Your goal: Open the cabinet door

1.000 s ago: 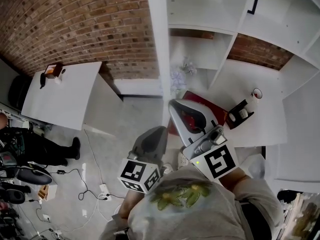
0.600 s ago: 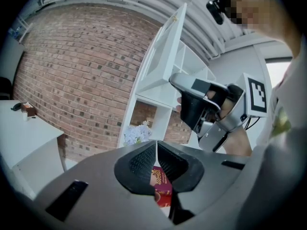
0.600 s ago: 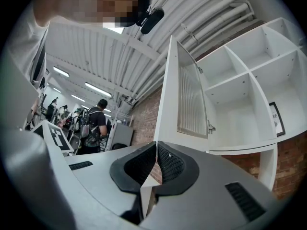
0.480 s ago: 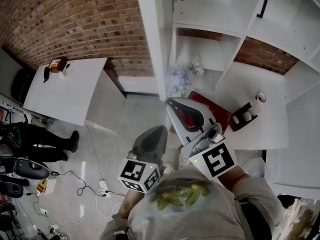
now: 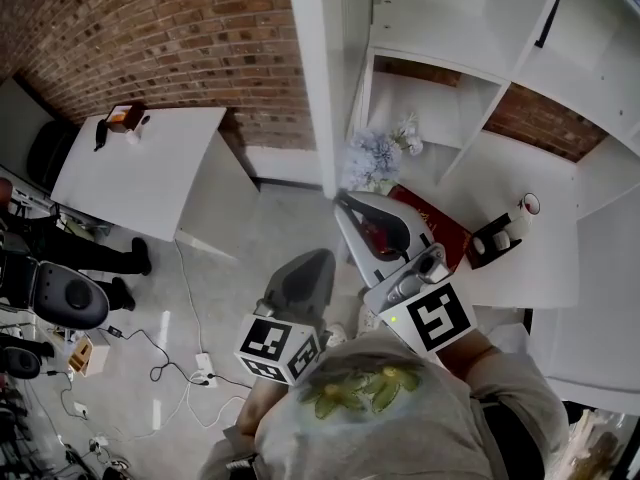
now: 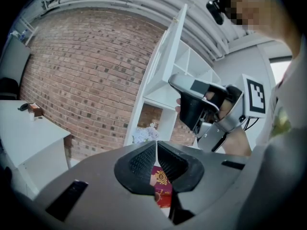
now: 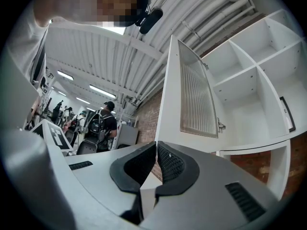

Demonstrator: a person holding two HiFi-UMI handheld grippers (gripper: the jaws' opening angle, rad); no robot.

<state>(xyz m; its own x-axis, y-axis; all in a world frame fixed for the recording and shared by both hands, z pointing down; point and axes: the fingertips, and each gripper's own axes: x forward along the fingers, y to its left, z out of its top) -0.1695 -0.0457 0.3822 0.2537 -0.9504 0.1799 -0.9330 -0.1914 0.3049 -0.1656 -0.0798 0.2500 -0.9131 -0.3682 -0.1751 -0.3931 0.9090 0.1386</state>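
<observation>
The cabinet door (image 7: 196,97) is hanging open, up above the right gripper (image 7: 157,161). That one and the left gripper (image 6: 156,152) are both pinching their fingers shut on nothing. I think a soft push on the door's free edge is enough. The thin edge is pointing at the person, and the floor (image 5: 250,238) is giving more room than the flowers (image 5: 378,156).

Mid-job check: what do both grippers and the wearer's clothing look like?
The left gripper and right gripper have smooth grey shells with black ribbed pads. Each carries a cube of black-and-white square markers. The person wears a light grey shirt with a green-yellow print.
</observation>
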